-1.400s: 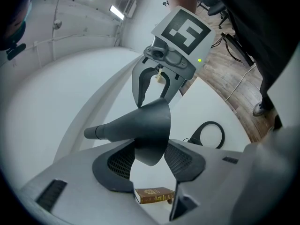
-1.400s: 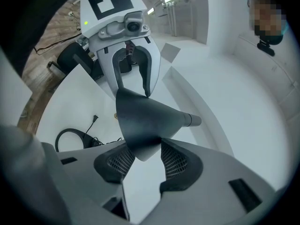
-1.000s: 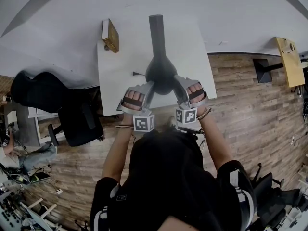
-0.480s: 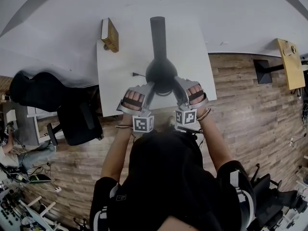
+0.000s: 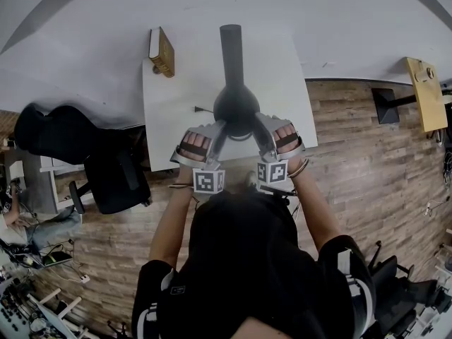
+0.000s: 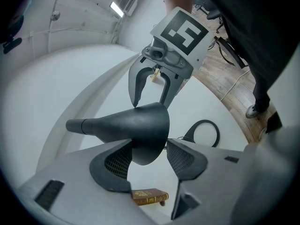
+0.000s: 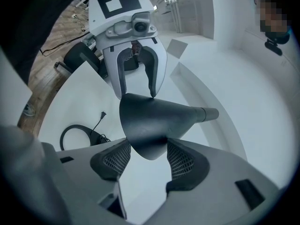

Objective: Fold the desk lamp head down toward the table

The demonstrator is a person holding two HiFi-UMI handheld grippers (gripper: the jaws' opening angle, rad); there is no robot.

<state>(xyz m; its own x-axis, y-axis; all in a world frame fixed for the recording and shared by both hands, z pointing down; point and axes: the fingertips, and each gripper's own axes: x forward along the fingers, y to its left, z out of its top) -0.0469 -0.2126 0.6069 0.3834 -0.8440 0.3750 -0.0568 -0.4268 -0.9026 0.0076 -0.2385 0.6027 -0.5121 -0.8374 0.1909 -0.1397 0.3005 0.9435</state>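
Observation:
The black cone-shaped lamp head (image 5: 235, 108) hangs over the white table (image 5: 176, 119), its neck (image 5: 230, 48) running away from me. My left gripper (image 5: 220, 127) and right gripper (image 5: 260, 122) flank the cone's wide rim from either side. In the left gripper view the lamp head (image 6: 136, 125) dips between the left gripper (image 6: 150, 158) pads, with the right gripper (image 6: 150, 102) opposite. The right gripper view shows the lamp head (image 7: 150, 121) between the right gripper (image 7: 145, 161) pads, facing the left gripper (image 7: 137, 95). Both pairs of jaws have just been opening; they are open and no pad presses on the rim.
A brown book (image 5: 162, 51) stands at the table's far left corner. The lamp's black ring base (image 6: 205, 132) and its cord with plug (image 5: 201, 108) lie on the table under the head. A black office chair (image 5: 106, 168) stands left of the table, a wooden stand (image 5: 424, 90) far right.

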